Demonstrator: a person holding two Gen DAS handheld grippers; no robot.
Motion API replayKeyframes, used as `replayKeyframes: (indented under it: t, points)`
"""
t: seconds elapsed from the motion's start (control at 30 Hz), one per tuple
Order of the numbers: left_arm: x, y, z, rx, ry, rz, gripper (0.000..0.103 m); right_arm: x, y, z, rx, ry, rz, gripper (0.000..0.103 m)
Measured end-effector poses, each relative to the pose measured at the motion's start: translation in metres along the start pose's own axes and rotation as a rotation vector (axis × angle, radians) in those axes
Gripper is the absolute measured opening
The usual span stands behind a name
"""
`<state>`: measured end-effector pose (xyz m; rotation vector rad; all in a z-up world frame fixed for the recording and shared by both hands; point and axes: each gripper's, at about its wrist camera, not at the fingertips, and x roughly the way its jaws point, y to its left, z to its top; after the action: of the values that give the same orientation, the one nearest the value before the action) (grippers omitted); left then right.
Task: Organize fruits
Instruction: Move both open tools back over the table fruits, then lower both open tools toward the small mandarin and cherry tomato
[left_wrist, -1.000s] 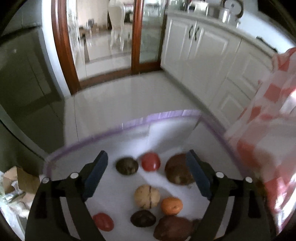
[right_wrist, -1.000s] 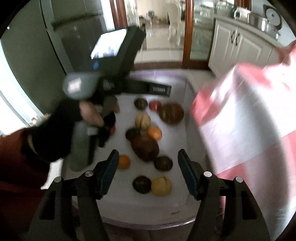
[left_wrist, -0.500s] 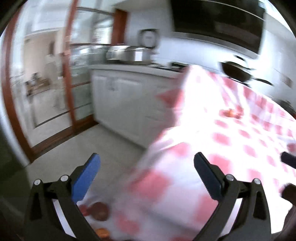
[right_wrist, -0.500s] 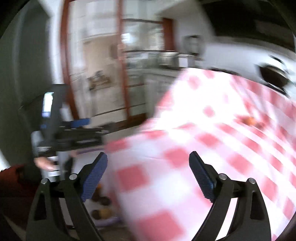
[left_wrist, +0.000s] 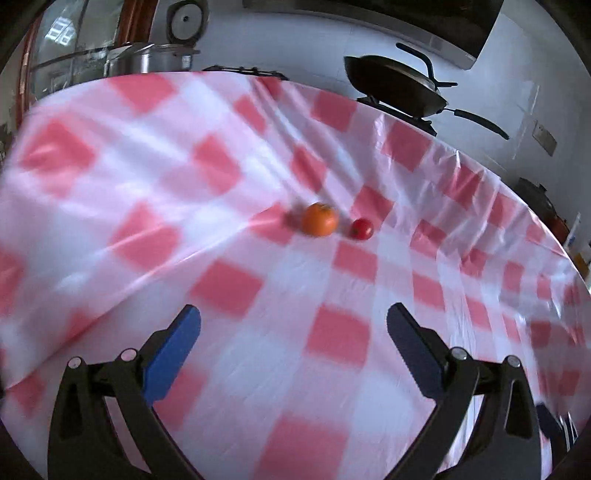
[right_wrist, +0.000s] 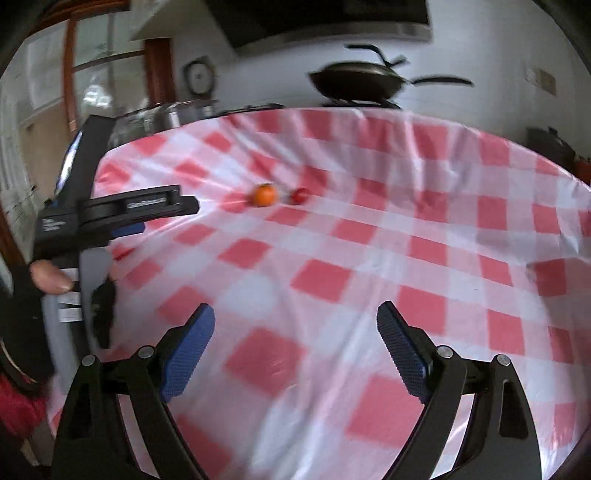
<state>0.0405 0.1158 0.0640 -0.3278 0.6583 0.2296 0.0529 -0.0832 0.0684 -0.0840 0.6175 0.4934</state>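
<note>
An orange fruit (left_wrist: 320, 219) and a small red fruit (left_wrist: 361, 229) lie side by side on the red-and-white checked tablecloth (left_wrist: 221, 288), well ahead of both grippers. In the right wrist view the orange fruit (right_wrist: 264, 194) and the red fruit (right_wrist: 298, 195) sit far across the cloth (right_wrist: 369, 258). My left gripper (left_wrist: 293, 325) is open with nothing between its blue pads. My right gripper (right_wrist: 295, 325) is open too and holds nothing. The left gripper's body (right_wrist: 110, 210), gripped by a gloved hand (right_wrist: 48, 277), shows at the left of the right wrist view.
A black wok (left_wrist: 395, 86) sits on a stove behind the table, also visible as the wok (right_wrist: 356, 83) in the right wrist view. A steel pot (left_wrist: 147, 61) and a round clock (right_wrist: 199, 77) stand at the back left. Glass doors are at the far left.
Both grippers swung away from the white tray of fruits, to the right and upward, and now face the checked table. Both jaws opened wider.
</note>
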Motion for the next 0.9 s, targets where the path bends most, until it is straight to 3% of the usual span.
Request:
replayKeyframes:
  t: [0.1,0.27,0.37,0.5,0.6,0.67,0.9]
  points:
    - [0.042,-0.020,0.013,0.002,0.016,0.015,0.101,0.014,-0.030,0.005,0.075,-0.001,-0.014,0.087]
    - [0.092,-0.025,0.034,-0.110,0.043,-0.017,0.101,0.033,-0.062,0.014,0.176,-0.008,0.007,0.087]
    - [0.103,-0.024,0.045,-0.098,-0.003,-0.028,0.101,0.051,-0.072,0.026,0.227,0.000,0.025,0.087]
    - [0.095,-0.004,0.049,-0.112,-0.069,0.017,0.101,0.090,-0.075,0.049,0.292,0.041,0.047,0.087]
    - [0.093,0.018,0.051,-0.201,-0.074,0.146,0.100,0.124,-0.063,0.071,0.307,0.052,0.059,0.087]
    - [0.089,0.034,0.050,-0.289,-0.086,0.159,0.100,0.149,-0.048,0.088,0.296,0.060,0.062,0.083]
    - [0.067,0.055,0.046,-0.397,-0.205,0.248,0.100,0.228,-0.001,0.126,0.280,0.111,-0.004,0.068]
